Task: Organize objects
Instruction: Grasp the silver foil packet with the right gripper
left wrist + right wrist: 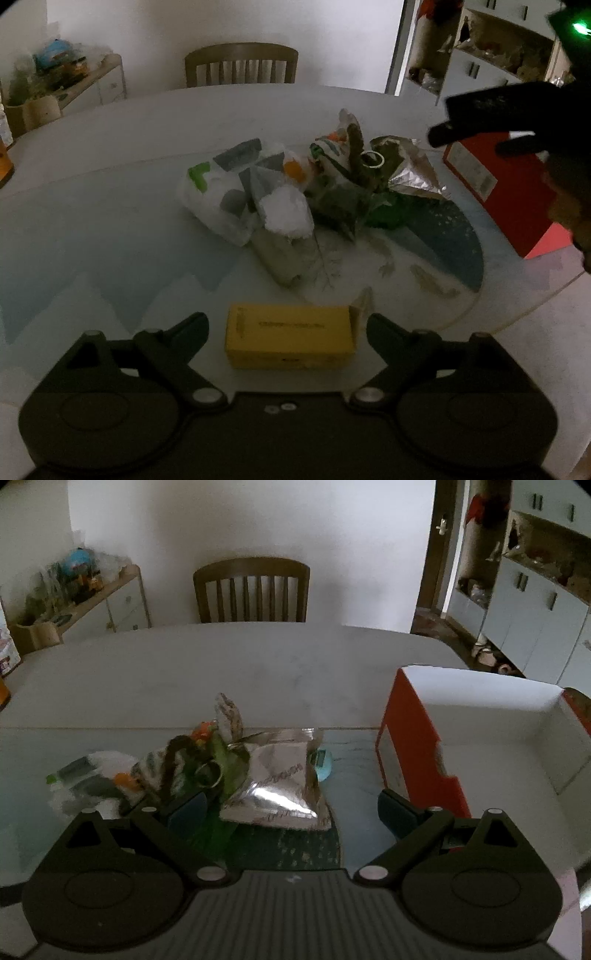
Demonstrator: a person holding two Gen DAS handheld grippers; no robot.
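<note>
The left gripper (286, 332) straddles the yellow box (291, 341), jaws wide, not touching. Beyond the box, the right gripper (291, 808) gapes over a silver foil pouch (280, 786).

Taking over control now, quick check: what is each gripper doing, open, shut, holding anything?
Left gripper: open, yellow box between the jaws, not gripped.
Right gripper: open, holding nothing, silver foil pouch ahead of it.

yellow box (291, 336) | red box (417, 753), white inside | silver foil pouch (280, 786) | black gripper (286, 332)
</note>
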